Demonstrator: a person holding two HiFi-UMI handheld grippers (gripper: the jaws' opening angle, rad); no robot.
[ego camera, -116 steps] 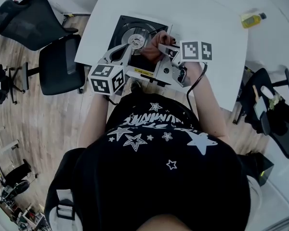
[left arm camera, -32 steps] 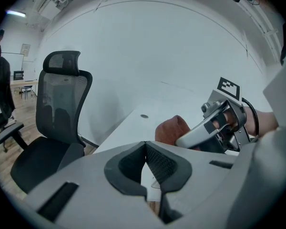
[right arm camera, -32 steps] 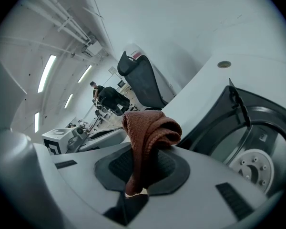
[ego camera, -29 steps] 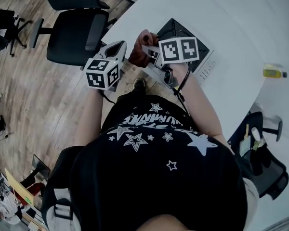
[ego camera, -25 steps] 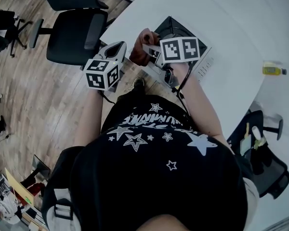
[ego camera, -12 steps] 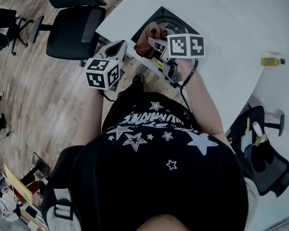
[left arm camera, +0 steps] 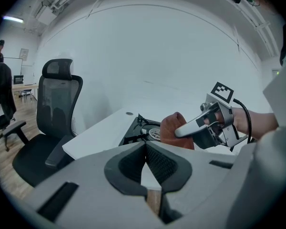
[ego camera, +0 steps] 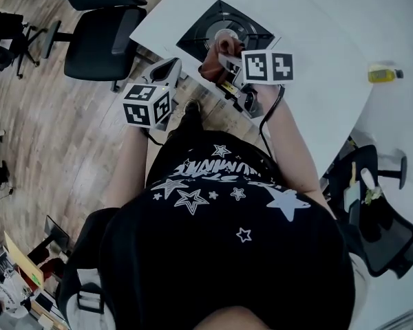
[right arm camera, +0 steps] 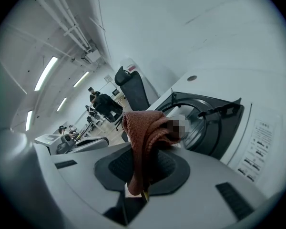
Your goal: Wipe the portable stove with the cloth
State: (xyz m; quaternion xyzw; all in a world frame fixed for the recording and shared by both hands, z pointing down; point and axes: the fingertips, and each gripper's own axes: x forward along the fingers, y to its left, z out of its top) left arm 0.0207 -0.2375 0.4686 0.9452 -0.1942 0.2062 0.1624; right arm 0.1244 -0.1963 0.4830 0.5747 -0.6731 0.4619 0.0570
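Head view: you stand at the edge of the white worktop (ego camera: pixel 316 26), with a gripper in each hand.
Portable stove (ego camera: pixel 201 38): black-topped with a round burner, it sits on the worktop close to the edge nearest you.
Cloth (ego camera: pixel 219 55): rust-brown and bunched, it lies over the stove's near side, just in front of the burner. You cannot tell from any view whether it touches the stove.
Right gripper (ego camera: pixel 226 59): it reaches in over the stove's near edge, its marker cube uppermost.
Right fingers (right arm camera: pixel 174 168): they are closed on the cloth (right arm camera: pixel 145 137), which rises in a fold from between the pads, with the stove (right arm camera: pixel 214 128) just behind it.
Left gripper (ego camera: pixel 166 67): it is held off the worktop, over the wood floor, to the left of the stove and apart from it.
Left fingers (left arm camera: pixel 162 163): the pads are pressed together with nothing between them. Beyond them you see the right gripper (left arm camera: pixel 193 127), the cloth (left arm camera: pixel 174 130) and the stove (left arm camera: pixel 140 130).
Surroundings: a yellow bottle (ego camera: pixel 382 73) stands well apart on the worktop's right side, and a black office chair (ego camera: pixel 100 36) stands on the floor to the left.
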